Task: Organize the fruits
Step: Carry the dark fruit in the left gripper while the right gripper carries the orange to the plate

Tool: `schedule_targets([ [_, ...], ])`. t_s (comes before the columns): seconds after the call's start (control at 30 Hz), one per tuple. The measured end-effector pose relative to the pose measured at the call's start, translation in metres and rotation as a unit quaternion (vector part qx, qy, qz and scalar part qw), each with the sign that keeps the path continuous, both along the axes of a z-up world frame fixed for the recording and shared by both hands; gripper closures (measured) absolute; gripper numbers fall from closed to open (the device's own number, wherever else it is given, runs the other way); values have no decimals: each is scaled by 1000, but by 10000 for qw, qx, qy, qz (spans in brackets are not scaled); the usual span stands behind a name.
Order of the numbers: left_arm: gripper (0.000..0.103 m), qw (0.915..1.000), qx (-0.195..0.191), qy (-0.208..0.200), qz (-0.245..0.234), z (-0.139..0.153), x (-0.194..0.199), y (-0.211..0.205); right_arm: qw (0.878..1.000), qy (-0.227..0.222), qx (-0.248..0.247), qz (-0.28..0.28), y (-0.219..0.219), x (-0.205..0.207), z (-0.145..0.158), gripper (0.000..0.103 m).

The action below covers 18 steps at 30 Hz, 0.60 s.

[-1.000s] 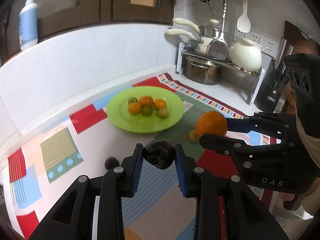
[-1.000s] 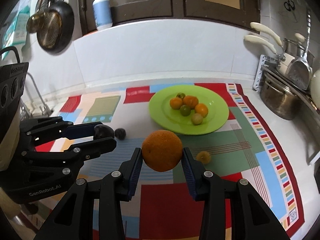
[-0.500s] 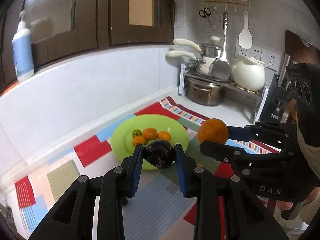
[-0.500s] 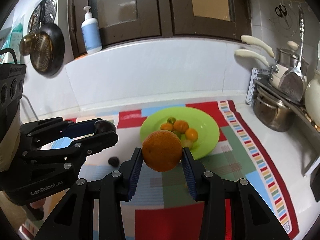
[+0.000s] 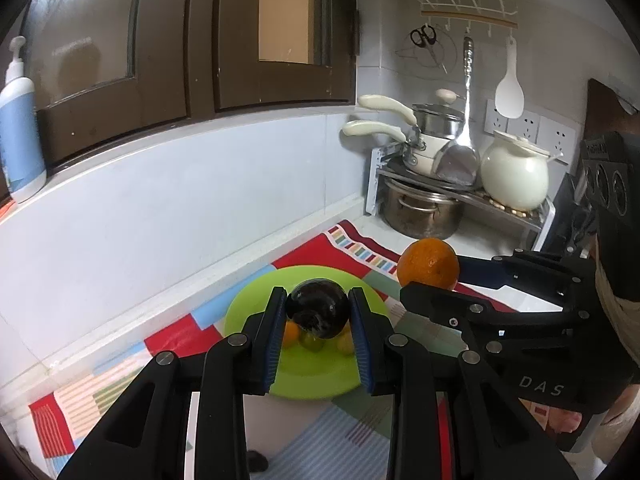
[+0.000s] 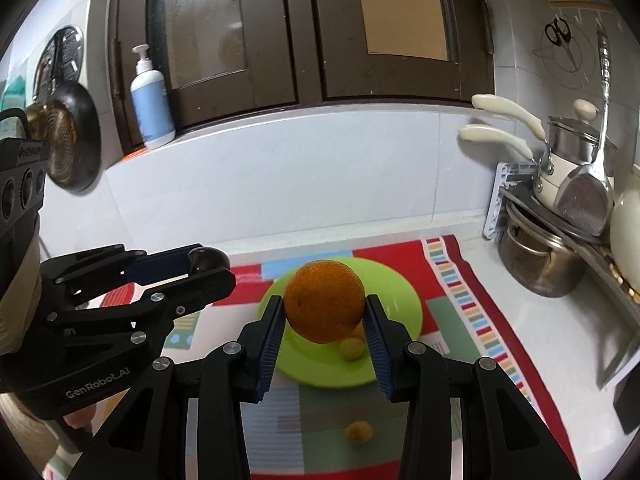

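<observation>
Both grippers carry fruit above the green plate (image 5: 248, 312): the left gripper (image 5: 318, 314) clamps a dark plum (image 5: 316, 314), the right gripper (image 6: 325, 312) an orange (image 6: 325, 307). Best lower each onto bare plate, clear of the small fruits (image 6: 352, 347), then release gently.

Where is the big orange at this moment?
The orange is clamped in the right gripper, held in the air over the green plate, with the left gripper's dark fruit to its left.

Lime-green plate (image 5: 240, 316), orange fruit (image 6: 325, 307) (glossy black plum (image 5: 317, 313)), striped multicolour mat (image 6: 472, 312).
</observation>
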<state>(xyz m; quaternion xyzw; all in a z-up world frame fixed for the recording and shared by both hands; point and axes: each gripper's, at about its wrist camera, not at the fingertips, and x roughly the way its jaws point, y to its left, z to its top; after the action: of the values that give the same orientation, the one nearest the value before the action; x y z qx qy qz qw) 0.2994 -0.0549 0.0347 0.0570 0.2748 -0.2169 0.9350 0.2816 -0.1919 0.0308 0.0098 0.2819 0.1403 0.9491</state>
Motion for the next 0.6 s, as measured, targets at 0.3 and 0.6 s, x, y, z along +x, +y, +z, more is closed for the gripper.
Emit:
schedule_targets([
  [0.3, 72, 9998, -27, 217, 46, -9, 46, -5, 9999, 121, 9, -102, -9, 40, -5, 62],
  [0.6, 72, 9988, 133, 472, 41, -34, 89, -15, 9990, 423, 10, -171, -13, 82, -24, 62],
])
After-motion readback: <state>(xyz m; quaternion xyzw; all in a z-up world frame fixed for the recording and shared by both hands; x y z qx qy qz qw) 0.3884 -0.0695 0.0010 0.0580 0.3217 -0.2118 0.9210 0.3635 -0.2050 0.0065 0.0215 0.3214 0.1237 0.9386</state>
